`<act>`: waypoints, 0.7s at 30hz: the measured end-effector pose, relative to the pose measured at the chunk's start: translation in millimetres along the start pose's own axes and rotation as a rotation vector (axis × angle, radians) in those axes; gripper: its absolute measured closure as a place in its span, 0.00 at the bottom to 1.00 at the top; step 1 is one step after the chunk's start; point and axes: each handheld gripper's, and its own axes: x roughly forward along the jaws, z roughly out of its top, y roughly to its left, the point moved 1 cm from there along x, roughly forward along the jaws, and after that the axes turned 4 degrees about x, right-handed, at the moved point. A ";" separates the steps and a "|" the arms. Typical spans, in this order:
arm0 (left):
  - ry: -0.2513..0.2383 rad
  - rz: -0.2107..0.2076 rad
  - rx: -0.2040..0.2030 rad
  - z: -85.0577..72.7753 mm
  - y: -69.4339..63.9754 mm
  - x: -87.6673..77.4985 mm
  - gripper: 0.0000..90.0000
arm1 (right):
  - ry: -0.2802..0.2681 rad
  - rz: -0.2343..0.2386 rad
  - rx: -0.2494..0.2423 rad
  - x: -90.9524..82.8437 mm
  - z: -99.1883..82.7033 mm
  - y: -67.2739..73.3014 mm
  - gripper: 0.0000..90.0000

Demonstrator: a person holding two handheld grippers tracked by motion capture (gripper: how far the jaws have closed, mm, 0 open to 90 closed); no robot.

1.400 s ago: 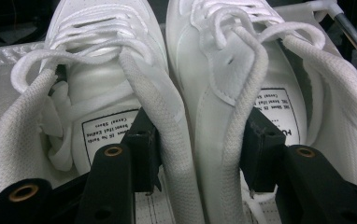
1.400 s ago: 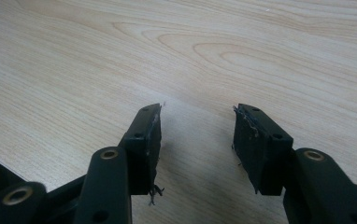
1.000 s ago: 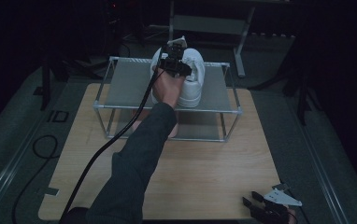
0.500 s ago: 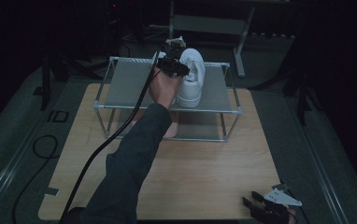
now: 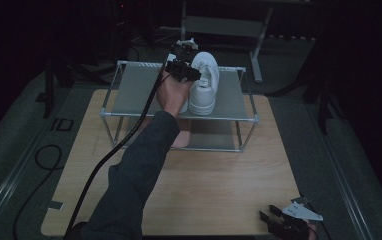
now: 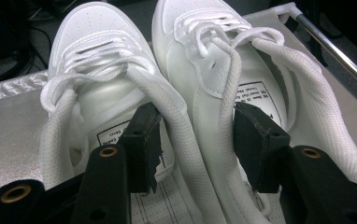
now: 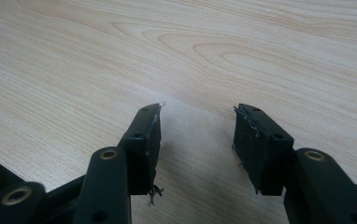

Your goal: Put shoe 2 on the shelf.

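Two white sneakers stand side by side on the top shelf of a metal rack (image 5: 129,113). In the left gripper view the left sneaker (image 6: 92,60) and the right sneaker (image 6: 260,79) lie heel towards me. My left gripper (image 6: 197,140) has one jaw inside each shoe, and its jaws have just been closing on the two inner collars between them; the pads touch those collars. From above, the hand and left gripper (image 5: 181,62) cover most of one sneaker beside the other sneaker (image 5: 204,82). My right gripper (image 7: 197,135) rests open over bare wood at the table's front right (image 5: 268,212).
The rack stands at the far middle of the wooden table (image 5: 219,190) with a lower level under the shelf. A black cable (image 5: 114,150) trails from the left gripper along the sleeve. Dark floor, stands and a metal frame (image 5: 219,25) surround the table.
The left hand has pushed slightly farther over the shelf, onto the sneakers. The right gripper has stayed where it was.
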 end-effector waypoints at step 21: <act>-0.095 -0.061 0.021 7.4 -8.9 -24.6 0.65 | -0.001 -0.001 -0.004 0.4 0.2 0.0 0.56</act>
